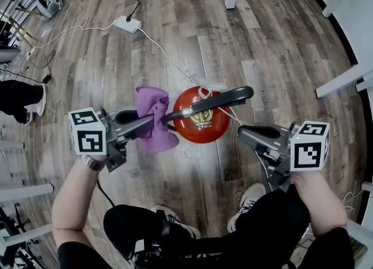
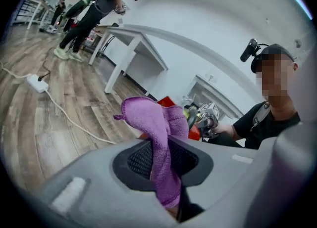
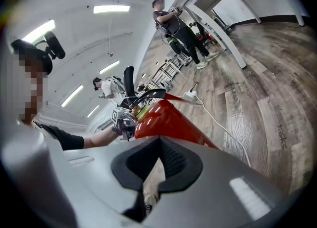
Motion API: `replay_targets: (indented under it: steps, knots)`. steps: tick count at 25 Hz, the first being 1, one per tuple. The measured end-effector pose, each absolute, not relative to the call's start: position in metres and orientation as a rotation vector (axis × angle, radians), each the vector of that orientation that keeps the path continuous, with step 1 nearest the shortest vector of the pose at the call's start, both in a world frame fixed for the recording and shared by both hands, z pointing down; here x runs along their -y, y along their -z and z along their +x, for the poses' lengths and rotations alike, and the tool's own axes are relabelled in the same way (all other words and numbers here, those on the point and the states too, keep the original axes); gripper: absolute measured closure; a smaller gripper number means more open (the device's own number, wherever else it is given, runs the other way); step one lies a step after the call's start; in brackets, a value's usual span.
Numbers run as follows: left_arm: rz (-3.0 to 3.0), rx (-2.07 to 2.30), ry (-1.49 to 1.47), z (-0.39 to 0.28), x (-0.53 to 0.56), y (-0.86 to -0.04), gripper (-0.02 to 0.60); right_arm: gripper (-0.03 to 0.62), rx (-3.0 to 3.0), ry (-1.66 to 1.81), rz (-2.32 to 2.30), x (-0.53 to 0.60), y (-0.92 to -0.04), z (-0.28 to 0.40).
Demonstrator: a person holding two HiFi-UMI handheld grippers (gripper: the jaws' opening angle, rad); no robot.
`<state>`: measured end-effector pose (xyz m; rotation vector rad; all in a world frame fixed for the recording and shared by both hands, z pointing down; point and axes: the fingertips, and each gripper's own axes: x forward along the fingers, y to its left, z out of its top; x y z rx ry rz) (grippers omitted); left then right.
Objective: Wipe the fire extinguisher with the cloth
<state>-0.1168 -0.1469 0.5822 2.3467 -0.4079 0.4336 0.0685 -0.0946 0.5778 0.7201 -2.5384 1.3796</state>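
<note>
**Head view.** The fire extinguisher [image 1: 198, 123] stands upright on the wooden floor [image 1: 262, 40], well away from the floor's edges and just ahead of the person's shoes. It is seen from above, with its black lever handle [image 1: 224, 98] across the top. The left gripper [image 1: 154, 122] pinches the purple cloth [image 1: 152, 110] just beside the cylinder's left flank; whether the cloth touches it cannot be told. The right gripper [image 1: 243, 132] hangs near the right flank, apart from it.

The cylinder looks heavy, rigid and smooth-painted, so a sideways wipe could rock it on its narrow base. The handle or neck seems the safest place to steady it. The cloth is light and limp, and only the free part beyond the pads will do the wiping.

**Left gripper view.** This view shows the grip itself: the pads close on a fold of cloth, with most of it bunched beyond them and a tail hanging behind. Only a red sliver of the extinguisher shows past the cloth.

**Right gripper view.** Here the jaws are together with nothing between them. The view also gives what the overhead view lacks: the extinguisher's long red side and its brass neck.
</note>
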Motion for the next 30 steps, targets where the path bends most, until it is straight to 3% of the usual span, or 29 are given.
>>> replay_targets:
  steps: [8,13,22,30]
  knots:
    - [1.971,0.407,-0.213,-0.129,0.125,-0.705,0.512,0.591,2.504,-1.364,0.766,0.099,-0.584,0.065]
    - [1.915,0.398,-0.134,-0.132,0.117,-0.712,0.512,0.591,2.467,-1.377,0.787,0.097,-0.589,0.068]
    - [1.93,0.347,0.157,-0.138,0.111,-0.582,0.512,0.591,2.431,-1.458,0.956,0.081,-0.562,0.059]
    - [1.929,0.258,0.188,-0.111,0.04,-0.393,0.512,0.591,2.321,-1.559,0.889,0.019,-0.415,0.045]
